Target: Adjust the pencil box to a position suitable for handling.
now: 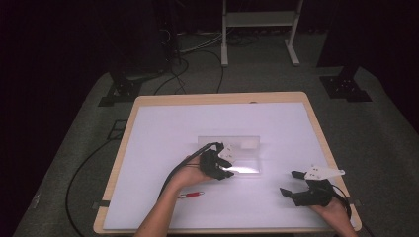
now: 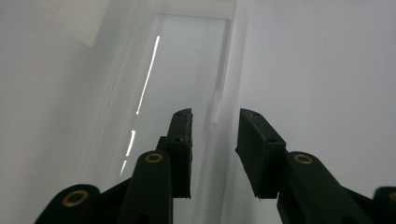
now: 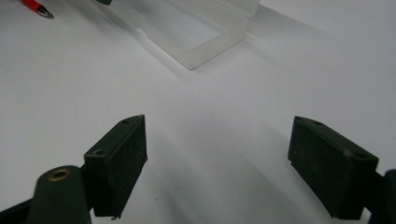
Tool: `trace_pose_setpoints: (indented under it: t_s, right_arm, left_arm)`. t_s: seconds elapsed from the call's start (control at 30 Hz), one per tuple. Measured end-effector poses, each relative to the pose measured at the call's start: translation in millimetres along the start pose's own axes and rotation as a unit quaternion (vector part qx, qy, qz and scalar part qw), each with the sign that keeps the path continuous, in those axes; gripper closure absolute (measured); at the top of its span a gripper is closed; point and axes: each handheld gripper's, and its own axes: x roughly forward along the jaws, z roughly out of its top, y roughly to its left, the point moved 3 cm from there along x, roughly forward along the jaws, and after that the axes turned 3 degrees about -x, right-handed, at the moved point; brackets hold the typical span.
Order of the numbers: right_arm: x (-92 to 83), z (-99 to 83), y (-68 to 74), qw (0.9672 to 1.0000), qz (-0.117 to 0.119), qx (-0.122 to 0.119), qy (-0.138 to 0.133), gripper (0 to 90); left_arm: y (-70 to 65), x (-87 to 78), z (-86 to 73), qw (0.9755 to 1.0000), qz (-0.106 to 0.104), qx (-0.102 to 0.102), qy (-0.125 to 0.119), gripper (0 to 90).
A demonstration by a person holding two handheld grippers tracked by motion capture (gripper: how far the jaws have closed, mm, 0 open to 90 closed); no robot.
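White tabletop glare blurs the clear box; both grippers' jaws stand apart, empty.

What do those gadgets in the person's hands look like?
Each hand holds a black two-jaw gripper. The left gripper and the right gripper each carry a pale three-cornered plate on top and trail a black cable. Up close, the jaws end in flat black rectangular pads, with brass-coloured rivets at the joints. The forearms are bare, without sleeves.
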Motion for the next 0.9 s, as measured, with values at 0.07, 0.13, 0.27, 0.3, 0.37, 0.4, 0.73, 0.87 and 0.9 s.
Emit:
trace_pose_setpoints:
  t_s: [0.07, 0.13, 0.27, 0.3, 0.37, 0.4, 0.73, 0.87, 0.9]
  right_arm:
    - [0.3, 0.0, -0.1, 1.0000, 0.000, -0.001, 0.000, 18.9]
    - [0.6, -0.2, -0.1, 1.0000, 0.000, -0.002, 0.002, 18.9]
    - [0.7, -0.2, 0.2, 1.0000, 0.000, -0.002, 0.002, 18.9]
    - [0.5, -0.2, 0.1, 1.0000, 0.000, -0.002, 0.002, 18.9]
    - [0.4, -0.1, 0.0, 1.0000, 0.000, 0.000, 0.000, 18.9]
    - [0.6, -0.3, -0.2, 1.0000, 0.000, 0.000, 0.001, 18.9]
    - [-0.1, -0.2, -0.3, 1.0000, 0.000, 0.004, 0.000, 18.9]
    - [0.2, -0.2, -0.3, 1.0000, -0.001, 0.003, 0.000, 18.9]
    - [0.2, -0.2, -0.3, 1.0000, -0.001, 0.003, 0.000, 18.9]
  left_arm:
    - [0.3, -3.6, -2.2, 0.9999, 0.010, 0.000, 0.004, 61.3]
    - [0.7, -6.4, -4.3, 0.9999, 0.008, -0.008, 0.001, 59.4]
    - [0.9, -11.3, -9.8, 0.9999, 0.005, -0.012, 0.007, 57.0]
    - [0.7, -12.8, -11.0, 0.9999, 0.004, -0.013, 0.007, 56.5]
    - [-1.3, -17.1, -12.5, 0.9999, 0.006, -0.014, -0.002, 54.7]
    - [-2.4, -18.8, -12.6, 0.9999, 0.004, -0.014, -0.007, 53.8]
    - [-8.8, -32.4, -22.5, 0.9995, -0.002, -0.019, -0.027, 48.1]
    - [-9.5, -37.6, -27.8, 0.9995, 0.000, -0.020, -0.024, 46.1]
    - [-9.7, -39.0, -29.2, 0.9995, 0.002, -0.020, -0.024, 46.1]
